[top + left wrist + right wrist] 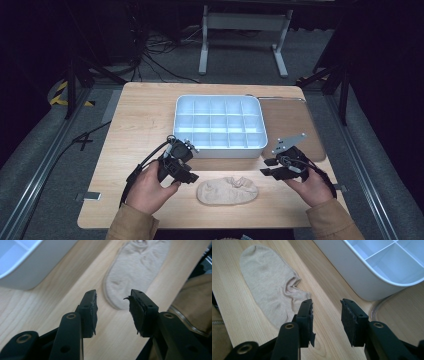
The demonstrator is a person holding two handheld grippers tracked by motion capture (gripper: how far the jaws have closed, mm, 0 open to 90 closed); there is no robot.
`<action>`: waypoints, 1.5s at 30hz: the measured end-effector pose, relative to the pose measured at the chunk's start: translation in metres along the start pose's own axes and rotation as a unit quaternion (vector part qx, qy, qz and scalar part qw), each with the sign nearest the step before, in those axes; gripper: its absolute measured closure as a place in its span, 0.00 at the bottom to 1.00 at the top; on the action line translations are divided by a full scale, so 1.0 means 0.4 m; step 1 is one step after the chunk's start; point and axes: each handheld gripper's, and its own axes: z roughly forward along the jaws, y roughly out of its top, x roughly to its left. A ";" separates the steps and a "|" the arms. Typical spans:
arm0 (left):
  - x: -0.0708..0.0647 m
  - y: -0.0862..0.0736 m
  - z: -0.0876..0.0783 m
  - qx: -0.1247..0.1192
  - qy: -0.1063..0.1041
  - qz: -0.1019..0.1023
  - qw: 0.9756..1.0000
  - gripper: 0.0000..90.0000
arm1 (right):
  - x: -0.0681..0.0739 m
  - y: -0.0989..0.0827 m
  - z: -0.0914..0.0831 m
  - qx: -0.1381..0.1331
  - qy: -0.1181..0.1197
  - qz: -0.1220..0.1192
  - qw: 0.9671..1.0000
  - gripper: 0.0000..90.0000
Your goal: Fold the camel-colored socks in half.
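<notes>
A beige low-cut sock (228, 190) lies flat on the wooden table near its front edge. My left gripper (186, 176) hovers just left of the sock's toe end, jaws open with nothing between them. In the left gripper view the sock (136, 272) lies just beyond the open left gripper (113, 305). My right gripper (267, 167) hangs to the right of the sock's cuff end, also open and holding nothing. In the right gripper view the sock (269, 282) lies to the left of the open right gripper (326, 311), its bunched cuff by the left jaw.
A white compartment tray (220, 148) stands behind the sock at the table's middle; its wall (352, 272) is near the right gripper. A clear lid (292, 125) lies flat to the tray's right. The table's front edge runs close behind both hands.
</notes>
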 end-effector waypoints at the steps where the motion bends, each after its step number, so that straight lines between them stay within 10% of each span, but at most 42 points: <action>1: -0.007 0.002 0.003 0.000 -0.002 -0.004 1.000 0.64 | 0.001 0.000 0.002 0.003 -0.001 -0.003 1.000 0.69; 12: -0.012 0.014 0.065 0.043 0.000 -0.011 0.999 0.65 | 0.014 0.002 0.019 0.009 0.006 -0.011 1.000 0.67; 19: 0.001 0.013 0.108 0.060 0.018 -0.053 0.997 0.59 | 0.018 -0.001 0.035 0.019 0.011 -0.012 1.000 0.67; 31: 0.022 0.004 0.183 0.095 -0.009 -0.085 0.992 0.58 | 0.031 0.000 0.057 0.032 0.015 -0.017 0.999 0.67; 45: -0.013 0.021 0.228 0.123 0.025 -0.061 0.990 0.64 | 0.048 0.002 0.077 0.046 0.018 -0.032 0.998 0.68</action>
